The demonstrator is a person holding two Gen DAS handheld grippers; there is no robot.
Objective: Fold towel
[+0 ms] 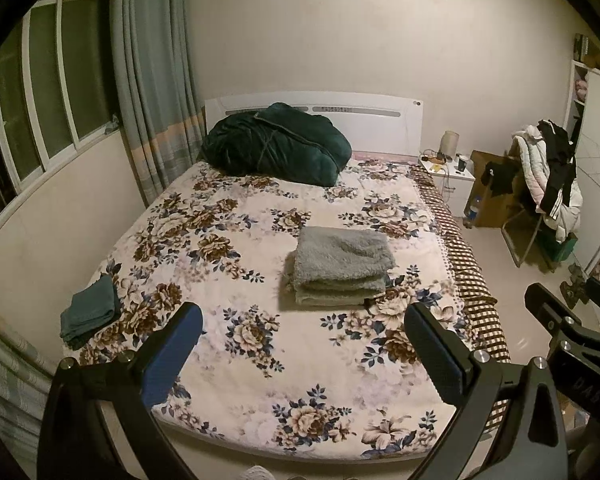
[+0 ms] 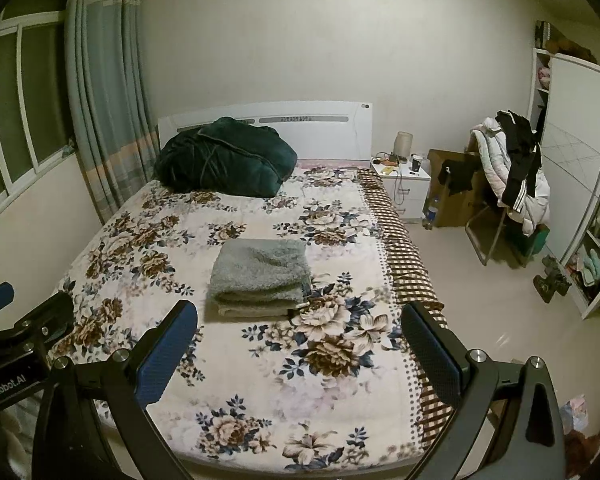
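Not much in this room can be read. In the right wrist view, white lettering on the black body of the left gripper (image 2: 4,384) spells "GenRobot.AI". In the left wrist view, the black frame of the right gripper (image 1: 580,384) carries raised letters, turned on their side, that look like "DAS", though I cannot be sure of them. The grey strip on the white headboard (image 2: 304,119) bears small marks, too tiny to make out.
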